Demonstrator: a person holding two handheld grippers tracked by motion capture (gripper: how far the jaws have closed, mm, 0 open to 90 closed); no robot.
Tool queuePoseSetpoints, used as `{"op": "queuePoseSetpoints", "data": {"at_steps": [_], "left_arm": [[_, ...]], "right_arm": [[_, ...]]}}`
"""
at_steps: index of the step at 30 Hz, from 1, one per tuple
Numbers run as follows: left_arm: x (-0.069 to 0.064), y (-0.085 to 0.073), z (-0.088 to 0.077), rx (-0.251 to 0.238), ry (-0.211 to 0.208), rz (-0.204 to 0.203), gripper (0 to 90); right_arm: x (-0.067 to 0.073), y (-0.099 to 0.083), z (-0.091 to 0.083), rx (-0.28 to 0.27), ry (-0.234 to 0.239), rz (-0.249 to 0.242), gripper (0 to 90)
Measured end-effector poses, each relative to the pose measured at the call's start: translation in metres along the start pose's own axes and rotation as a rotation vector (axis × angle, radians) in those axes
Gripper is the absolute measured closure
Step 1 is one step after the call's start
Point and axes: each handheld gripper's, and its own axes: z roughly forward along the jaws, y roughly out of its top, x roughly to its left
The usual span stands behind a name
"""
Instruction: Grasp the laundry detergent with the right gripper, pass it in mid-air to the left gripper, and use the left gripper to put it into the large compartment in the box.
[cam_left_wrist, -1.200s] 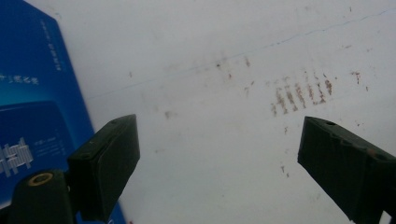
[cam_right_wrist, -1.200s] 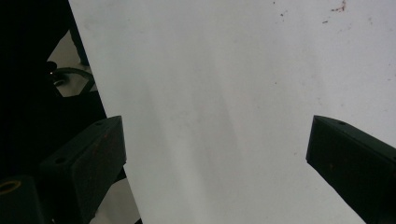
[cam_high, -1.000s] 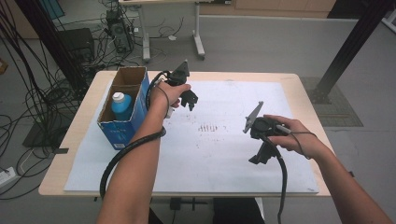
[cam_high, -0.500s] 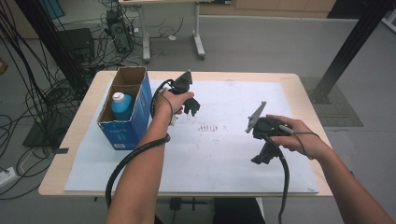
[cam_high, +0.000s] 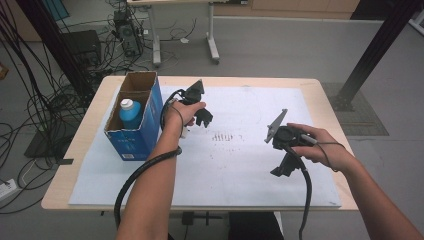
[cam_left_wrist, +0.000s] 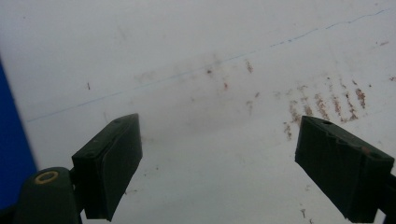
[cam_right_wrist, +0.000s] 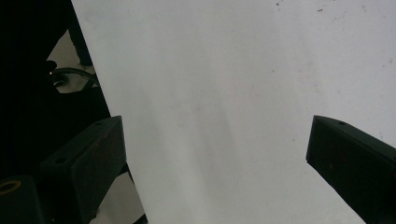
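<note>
- Blue box (cam_high: 134, 131) at tabletop (cam_high: 90, 131) left edge, blue bottle (cam_high: 130, 113) standing inside.
- Left gripper (cam_high: 202, 118) just beside box, over white sheet (cam_high: 240, 165), jaws wide, empty.
- Right gripper (cam_high: 281, 170) well apart, jaws wide, empty.

We can read no text, brand or number anywhere. The blue cardboard box (cam_high: 131, 131) at the table's left edge carries a small pale print low on its near face, too small for us to make out. The brownish marks (cam_high: 226, 136) mid-sheet on the white paper (cam_high: 240, 175) are smudges, not letters.
</note>
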Motion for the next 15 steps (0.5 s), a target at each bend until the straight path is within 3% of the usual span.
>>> {"op": "queuePoseSetpoints", "data": {"at_steps": [15], "left_arm": [[-0.0014,-0.0017,0.0009,0.014,0.019,-0.005,15.1]], "right_arm": [[0.0005,-0.0009,0.0001,-0.004,-0.004,-0.001,5.0]]}}
